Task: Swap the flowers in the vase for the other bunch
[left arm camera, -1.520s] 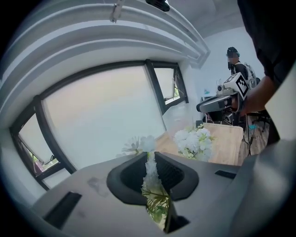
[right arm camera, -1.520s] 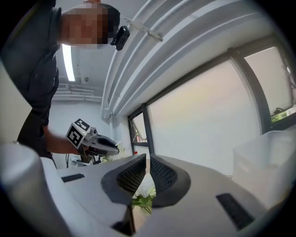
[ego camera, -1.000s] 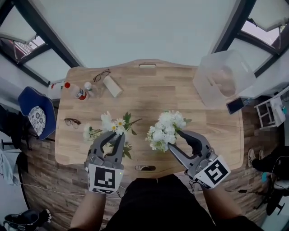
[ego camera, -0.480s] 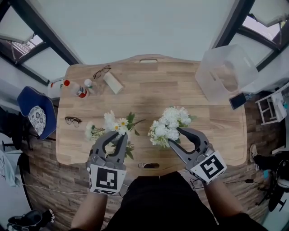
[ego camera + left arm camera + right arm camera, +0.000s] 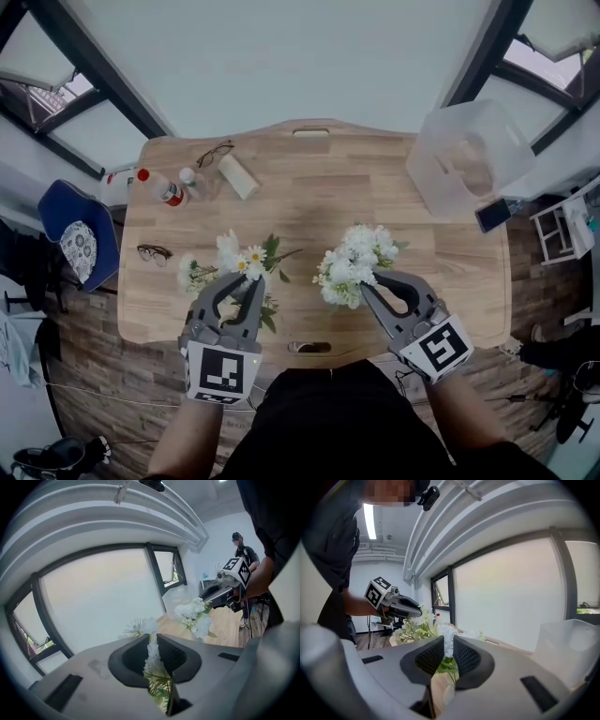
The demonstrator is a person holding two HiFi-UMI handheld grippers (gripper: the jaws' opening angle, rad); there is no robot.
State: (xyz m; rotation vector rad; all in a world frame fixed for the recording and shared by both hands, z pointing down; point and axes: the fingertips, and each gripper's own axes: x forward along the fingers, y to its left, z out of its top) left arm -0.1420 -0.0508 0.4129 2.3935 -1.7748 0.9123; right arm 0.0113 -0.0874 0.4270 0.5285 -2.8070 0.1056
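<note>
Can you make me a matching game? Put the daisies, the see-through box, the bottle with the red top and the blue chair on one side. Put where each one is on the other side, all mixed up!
Things
1. daisies
2. see-through box
3. red-topped bottle
4. blue chair

Places
A. far left corner of the table
B. off the table, beside its left edge
C. between the left gripper's jaws
D. far right corner of the table

Pairs: 1-C, 2-D, 3-A, 4-B

A wooden table carries a red-capped bottle and glasses far left, and a clear bin far right.
</note>
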